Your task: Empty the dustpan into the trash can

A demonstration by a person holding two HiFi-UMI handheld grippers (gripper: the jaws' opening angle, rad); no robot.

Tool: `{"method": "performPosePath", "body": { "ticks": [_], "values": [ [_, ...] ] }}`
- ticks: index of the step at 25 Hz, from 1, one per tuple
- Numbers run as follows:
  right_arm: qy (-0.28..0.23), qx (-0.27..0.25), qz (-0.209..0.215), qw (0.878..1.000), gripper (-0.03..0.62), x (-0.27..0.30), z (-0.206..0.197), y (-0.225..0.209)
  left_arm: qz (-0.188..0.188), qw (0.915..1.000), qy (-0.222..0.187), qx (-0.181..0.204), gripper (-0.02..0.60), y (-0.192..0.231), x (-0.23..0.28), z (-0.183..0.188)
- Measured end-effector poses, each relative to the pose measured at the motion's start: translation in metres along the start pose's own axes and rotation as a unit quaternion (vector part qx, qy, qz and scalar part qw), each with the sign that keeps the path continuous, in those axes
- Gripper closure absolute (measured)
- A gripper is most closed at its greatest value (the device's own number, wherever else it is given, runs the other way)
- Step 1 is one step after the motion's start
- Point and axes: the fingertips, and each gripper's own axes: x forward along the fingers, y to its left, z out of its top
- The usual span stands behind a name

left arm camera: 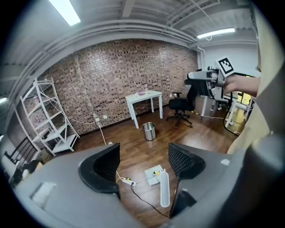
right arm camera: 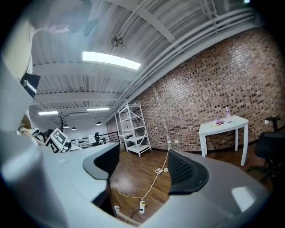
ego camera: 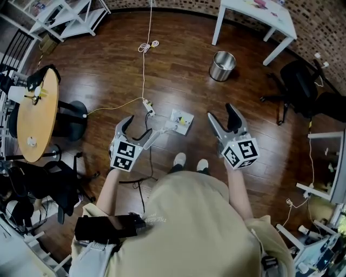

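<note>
A small white dustpan [ego camera: 181,121] lies on the wooden floor with something yellow on it; its long white handle [ego camera: 157,135] points toward me. In the left gripper view the dustpan [left arm camera: 154,173] shows low between the jaws, on the floor beyond them. My left gripper [ego camera: 136,129] hangs open above the handle's near end, holding nothing. A shiny metal trash can [ego camera: 222,65] stands farther off, also seen as the trash can [left arm camera: 149,131] by the white table. My right gripper [ego camera: 223,117] is open and holds nothing, to the right of the dustpan.
A power strip [ego camera: 148,107] with a long cable lies just left of the dustpan. A round wooden table [ego camera: 35,116] stands at the left, a white table [ego camera: 259,16] behind the can, a black office chair [ego camera: 300,81] at the right. My feet are near the pan.
</note>
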Motion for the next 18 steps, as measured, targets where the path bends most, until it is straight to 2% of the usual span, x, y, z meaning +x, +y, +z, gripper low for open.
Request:
{"method": "performPosePath", "body": {
  "ticks": [4, 7, 12, 18],
  "values": [
    [0.004, 0.007, 0.004, 1.000, 0.258, -0.003, -0.005, 0.000, -0.053, 0.9973, 0.051, 0.003, 0.249, -0.019, 0.009, -0.026],
    [0.003, 0.010, -0.001, 1.000, 0.258, -0.010, -0.006, -0.005, -0.079, 0.9935, 0.082, 0.003, 0.252, -0.037, 0.021, -0.042],
    [0.003, 0.012, -0.007, 1.000, 0.258, -0.015, -0.006, -0.006, -0.095, 0.9867, 0.130, 0.020, 0.253, -0.052, 0.036, -0.073],
    [0.004, 0.013, -0.019, 1.000, 0.258, -0.022, -0.008, -0.013, -0.099, 0.9802, 0.169, 0.030, 0.253, -0.059, 0.061, -0.110]
  ]
}}
